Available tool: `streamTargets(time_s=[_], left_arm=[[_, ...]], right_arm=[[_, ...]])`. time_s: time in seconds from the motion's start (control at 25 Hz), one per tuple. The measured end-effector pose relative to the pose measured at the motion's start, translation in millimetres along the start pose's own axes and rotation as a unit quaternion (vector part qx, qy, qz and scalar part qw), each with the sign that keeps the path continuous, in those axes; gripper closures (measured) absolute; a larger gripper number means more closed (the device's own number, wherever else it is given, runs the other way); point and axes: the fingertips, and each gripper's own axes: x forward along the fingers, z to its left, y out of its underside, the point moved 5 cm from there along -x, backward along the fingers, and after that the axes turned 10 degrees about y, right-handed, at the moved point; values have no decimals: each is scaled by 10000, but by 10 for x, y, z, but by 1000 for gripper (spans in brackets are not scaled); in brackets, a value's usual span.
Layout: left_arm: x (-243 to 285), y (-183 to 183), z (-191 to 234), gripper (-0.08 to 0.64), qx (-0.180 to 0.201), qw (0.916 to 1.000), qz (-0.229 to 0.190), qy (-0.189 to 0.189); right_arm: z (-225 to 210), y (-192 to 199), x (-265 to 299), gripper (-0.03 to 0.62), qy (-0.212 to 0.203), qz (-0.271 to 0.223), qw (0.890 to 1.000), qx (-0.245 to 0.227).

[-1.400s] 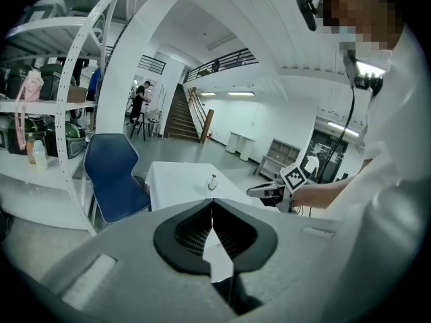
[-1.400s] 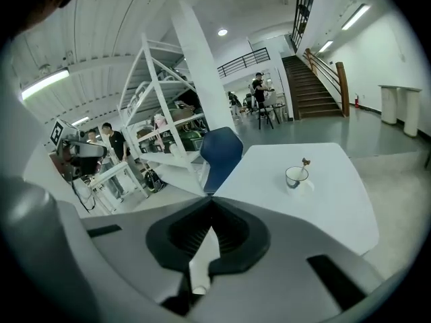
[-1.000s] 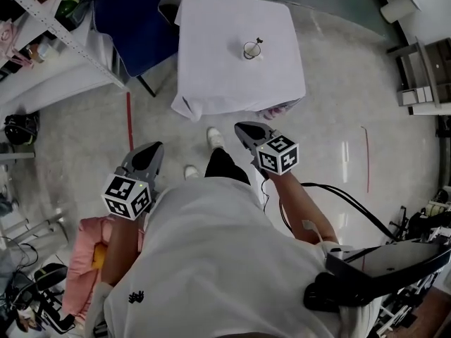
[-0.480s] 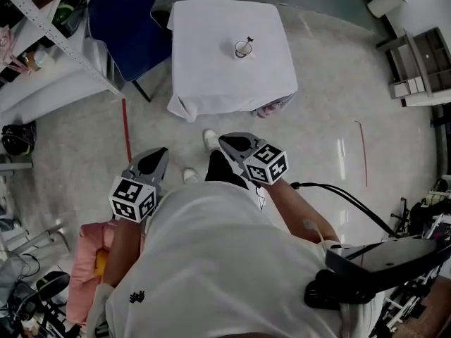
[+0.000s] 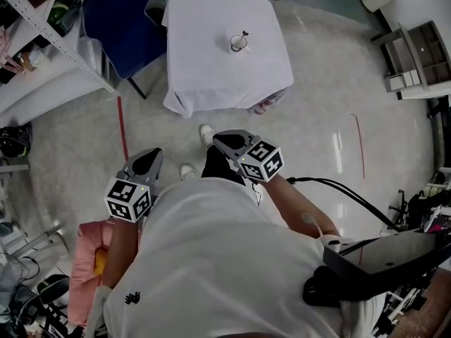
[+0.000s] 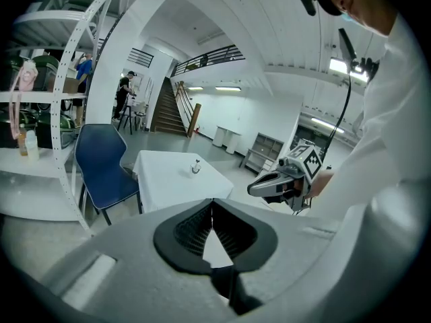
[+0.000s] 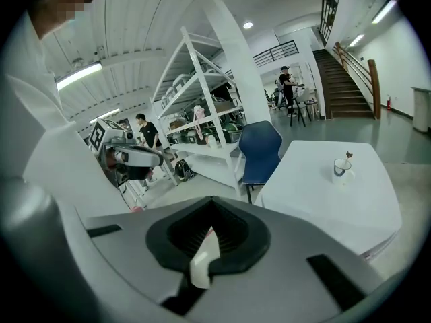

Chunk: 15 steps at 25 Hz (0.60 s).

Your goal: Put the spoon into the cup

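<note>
Spoon [image 5: 244, 34] is standing in the cup [image 5: 238, 44], its bowl down inside and its handle sticking up above the rim, so the long axis is running close to upright with a slight lean. The cup is sitting towards the far side of the white-clothed table [image 5: 211, 83], and by the look of it the placing is already done. Both grippers are hanging close to the person's body, well apart from the table, with bare floor lying between. The cup is lying straight ahead of them, up the head view. The right gripper [image 5: 218, 138] is reaching a little further forward and so is sitting nearer the cup than the left gripper [image 5: 152, 152]. Each one's jaws are pressing together at the tips with nothing held between them. Counting up, one spoon, one cup and one table are showing, with one blue chair [image 5: 123, 20] standing just beside the table's left edge and two grippers.
</note>
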Motion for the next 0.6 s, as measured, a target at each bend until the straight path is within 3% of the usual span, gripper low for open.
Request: streamTargets(time_s=[0.6], left_arm=[[-21, 86, -26, 548, -10, 10000, 11, -15]], right_arm=[[71, 73, 12, 584, -22, 29, 9999, -136]])
